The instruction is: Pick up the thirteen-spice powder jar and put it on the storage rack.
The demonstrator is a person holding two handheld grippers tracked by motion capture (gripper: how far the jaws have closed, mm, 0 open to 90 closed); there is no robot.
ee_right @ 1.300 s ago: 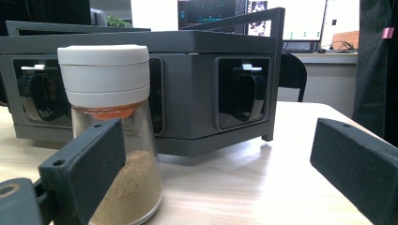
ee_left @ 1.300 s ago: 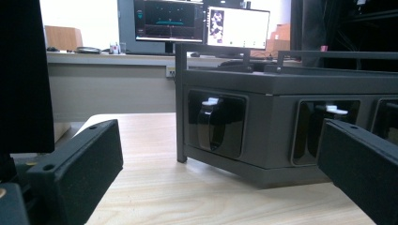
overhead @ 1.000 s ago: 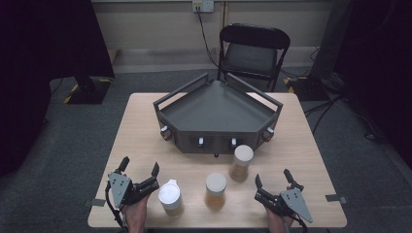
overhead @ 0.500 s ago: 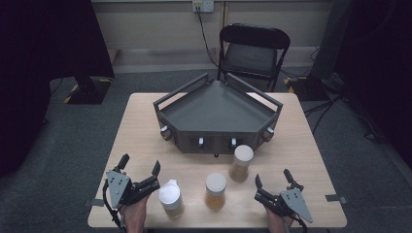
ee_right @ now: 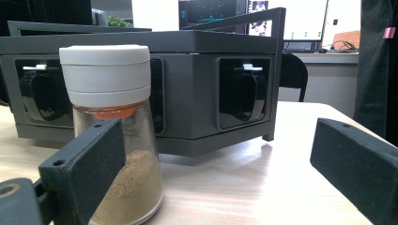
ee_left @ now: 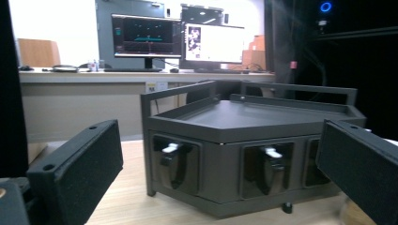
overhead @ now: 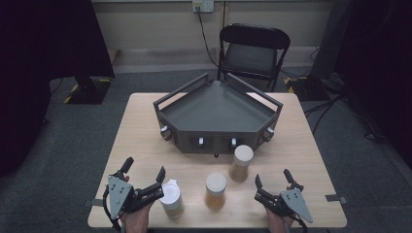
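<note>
Three clear spice jars with white lids stand in front of a dark grey angular rack (overhead: 218, 114): a left jar (overhead: 171, 198), a middle jar (overhead: 215, 190) and a right jar (overhead: 241, 162). My left gripper (overhead: 145, 169) rests open at the table's front left, its right finger close beside the left jar. In the left gripper view its fingers (ee_left: 80, 161) frame the rack (ee_left: 244, 140), with nothing between them. My right gripper (overhead: 272, 177) is open at the front right. In the right gripper view a jar of brown powder (ee_right: 112, 126) stands behind its left finger (ee_right: 84, 164).
The rack takes up the middle and far half of the wooden table (overhead: 141, 131) and has small handled compartments along its front (overhead: 216, 141). A black folding chair (overhead: 252, 48) stands beyond the table. Bare tabletop lies to either side of the rack.
</note>
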